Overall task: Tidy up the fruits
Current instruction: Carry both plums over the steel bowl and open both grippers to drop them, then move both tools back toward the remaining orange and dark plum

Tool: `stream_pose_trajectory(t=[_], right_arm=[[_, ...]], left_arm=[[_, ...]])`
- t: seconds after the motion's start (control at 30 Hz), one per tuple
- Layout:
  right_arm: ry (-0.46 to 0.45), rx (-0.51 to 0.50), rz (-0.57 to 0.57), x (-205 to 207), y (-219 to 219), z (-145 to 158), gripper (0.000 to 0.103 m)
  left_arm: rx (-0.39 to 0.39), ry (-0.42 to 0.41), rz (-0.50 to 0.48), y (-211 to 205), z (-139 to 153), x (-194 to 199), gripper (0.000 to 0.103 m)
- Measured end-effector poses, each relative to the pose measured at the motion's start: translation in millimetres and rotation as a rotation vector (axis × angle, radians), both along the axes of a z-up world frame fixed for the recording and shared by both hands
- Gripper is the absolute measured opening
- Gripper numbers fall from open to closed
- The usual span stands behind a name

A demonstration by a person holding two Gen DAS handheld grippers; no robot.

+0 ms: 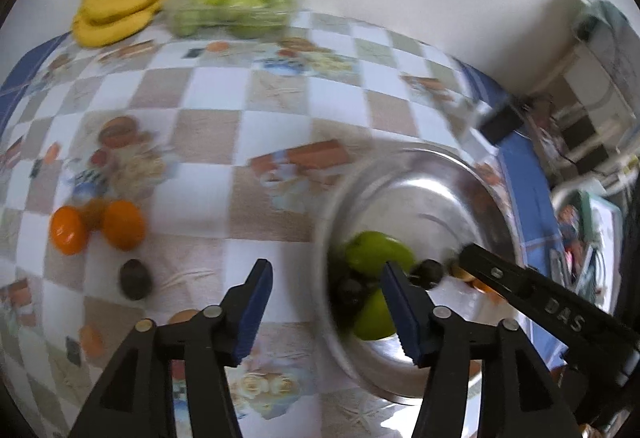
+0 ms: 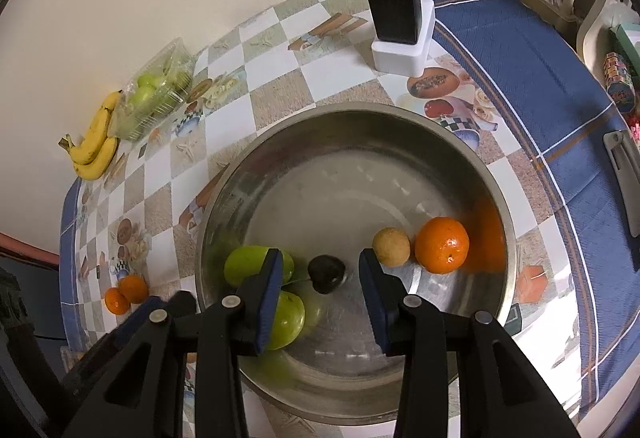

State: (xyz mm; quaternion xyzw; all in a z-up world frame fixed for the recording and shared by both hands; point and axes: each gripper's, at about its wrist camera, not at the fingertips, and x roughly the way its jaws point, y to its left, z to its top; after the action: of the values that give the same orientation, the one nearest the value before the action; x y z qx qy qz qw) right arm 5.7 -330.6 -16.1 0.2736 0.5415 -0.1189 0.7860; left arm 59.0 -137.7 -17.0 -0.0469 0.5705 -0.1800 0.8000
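Right gripper (image 2: 320,278) jaws wide apart, empty, above bowl (image 2: 440,141) holding plum (image 2: 326,272), apples (image 2: 248,264), orange (image 2: 441,246), left gripper (image 1: 326,300) likewise spread, empty, bananas (image 2: 96,141) at wall

Steel bowl (image 2: 280,153) contains two green apples (image 2: 244,264), one dark plum (image 2: 326,272), one tan fruit (image 2: 391,246) and one orange (image 2: 441,246); two oranges (image 1: 96,230), another dark plum (image 1: 136,279), bananas (image 1: 120,11) and boxed green apples (image 1: 236,7) lie on the tablecloth.
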Motion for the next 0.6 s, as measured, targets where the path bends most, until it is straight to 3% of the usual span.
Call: stream_pose_trajectory(t=[0.13,0.37,0.6], right_arm=[[0.025,-0.011,0.016,2.2,2.9,-4.3,0.041],[0.039,-0.055,0.07,6.6,17.1,-4.9,0.05],[0.052,-0.08,0.108,10.1,27.0,-7.1,0.056]], left_arm=[[0.068,0.034,0.095,20.5,-8.1,8.1,0.069],[0.122,0.056,0.24,59.3,-14.6,14.7,0.072],[0.13,0.064,0.291,74.3,-16.7,16.3,0.08]])
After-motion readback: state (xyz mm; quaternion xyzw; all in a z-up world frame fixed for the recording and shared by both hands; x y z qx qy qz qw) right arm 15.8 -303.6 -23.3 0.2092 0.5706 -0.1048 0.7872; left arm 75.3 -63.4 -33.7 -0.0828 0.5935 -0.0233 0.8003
